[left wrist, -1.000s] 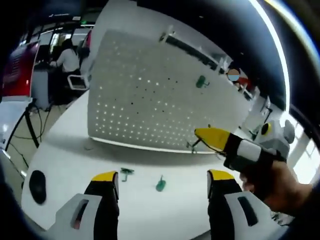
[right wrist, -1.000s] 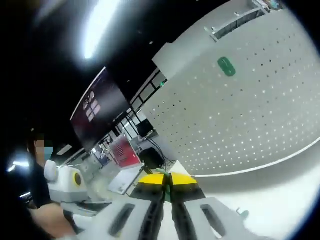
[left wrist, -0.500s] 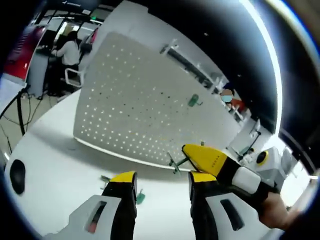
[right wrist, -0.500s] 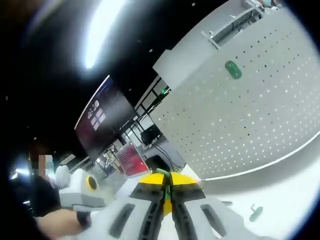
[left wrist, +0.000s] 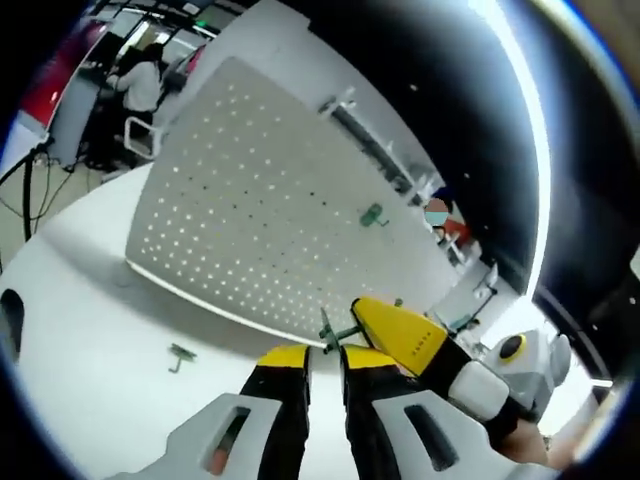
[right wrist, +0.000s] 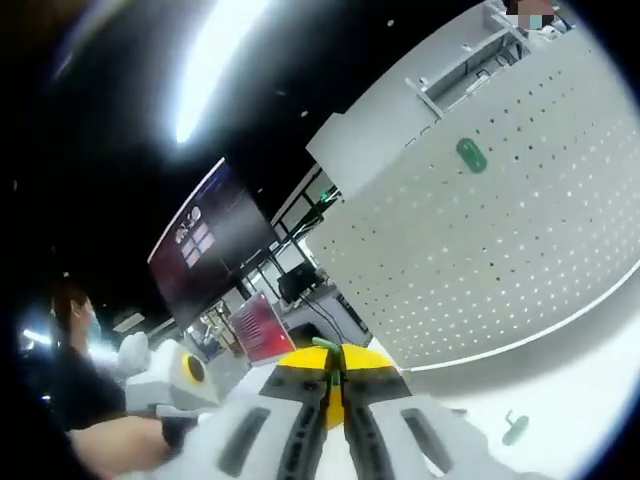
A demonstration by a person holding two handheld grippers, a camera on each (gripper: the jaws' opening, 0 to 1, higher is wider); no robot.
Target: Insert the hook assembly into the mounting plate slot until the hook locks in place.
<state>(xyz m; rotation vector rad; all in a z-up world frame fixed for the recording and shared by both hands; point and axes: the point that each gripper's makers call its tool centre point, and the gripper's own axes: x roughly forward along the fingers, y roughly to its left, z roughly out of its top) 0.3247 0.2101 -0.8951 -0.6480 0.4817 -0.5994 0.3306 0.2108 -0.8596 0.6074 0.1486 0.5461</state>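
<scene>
In the left gripper view, the left gripper point(left wrist: 322, 358) has its jaws almost together with nothing between them. At 4 o'clock the right gripper point(left wrist: 372, 318) pinches a green hook point(left wrist: 335, 333). Another hook point(left wrist: 373, 214) hangs on the white pegboard point(left wrist: 250, 230) at 1 o'clock. A third hook point(left wrist: 181, 354) lies on the table point(left wrist: 90, 330) at 8 o'clock.

In the right gripper view, the right gripper point(right wrist: 333, 362) is closed on the green hook point(right wrist: 327, 347). The pegboard point(right wrist: 500, 240) is at 2 o'clock.
</scene>
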